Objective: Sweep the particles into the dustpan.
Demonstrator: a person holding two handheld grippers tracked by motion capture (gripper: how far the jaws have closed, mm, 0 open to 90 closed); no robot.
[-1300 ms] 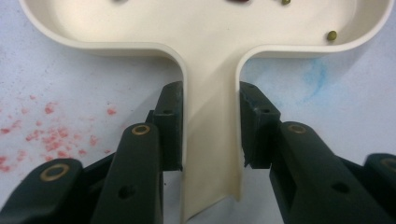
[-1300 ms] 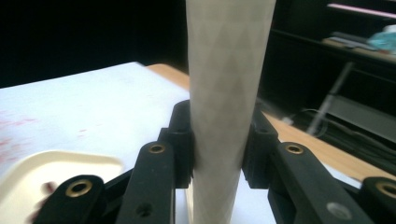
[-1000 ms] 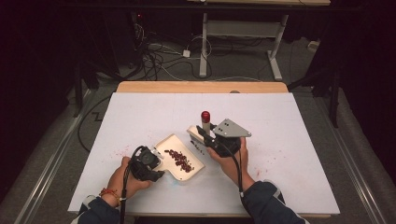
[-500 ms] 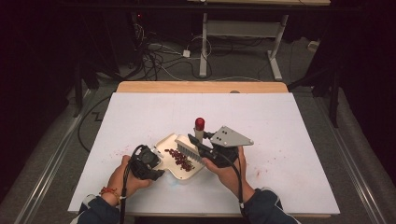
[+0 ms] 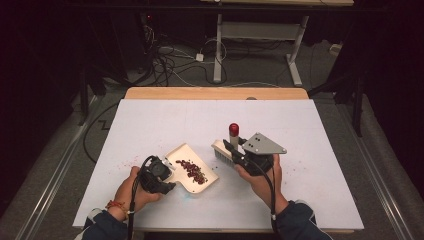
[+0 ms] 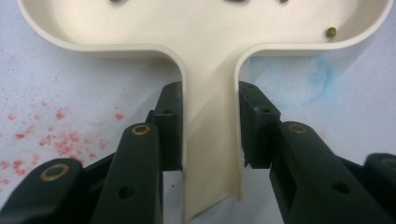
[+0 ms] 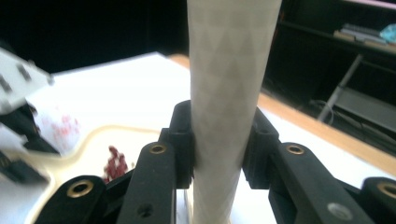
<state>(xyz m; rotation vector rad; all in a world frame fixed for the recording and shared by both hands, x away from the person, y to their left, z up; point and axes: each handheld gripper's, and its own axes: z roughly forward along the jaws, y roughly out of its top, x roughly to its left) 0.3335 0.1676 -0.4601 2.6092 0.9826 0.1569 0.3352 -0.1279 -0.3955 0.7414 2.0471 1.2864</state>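
A cream dustpan [image 5: 181, 148] lies on the white table, with a heap of dark red bits [image 5: 192, 171] in it. My left gripper [image 5: 167, 176] is shut on the pan's handle [image 6: 212, 177], with a pad pressed on each side. A few small bits [image 6: 331, 31] lie inside the pan's wall [image 6: 93, 44]. My right gripper [image 5: 234, 152] is shut on a brush [image 5: 220, 150] by its pale handle [image 7: 229, 70]. The handle ends in a red tip [image 5: 233, 129] that points up. The bristles sit just right of the pan. The right gripper view also has the pan [image 7: 93, 140] and red bits [image 7: 114, 163].
Faint red crumbs are scattered on the table left of the pan [image 5: 132, 161] and at the right [image 5: 300, 161]. A blue smudge [image 6: 322, 77] marks the surface by the pan. A wooden strip [image 5: 215, 93] edges the far side. Cables and desk legs stand beyond it.
The right gripper carried the brush left over the pan's edge, then back to the right, off the pan. The left gripper and the pan have kept still.
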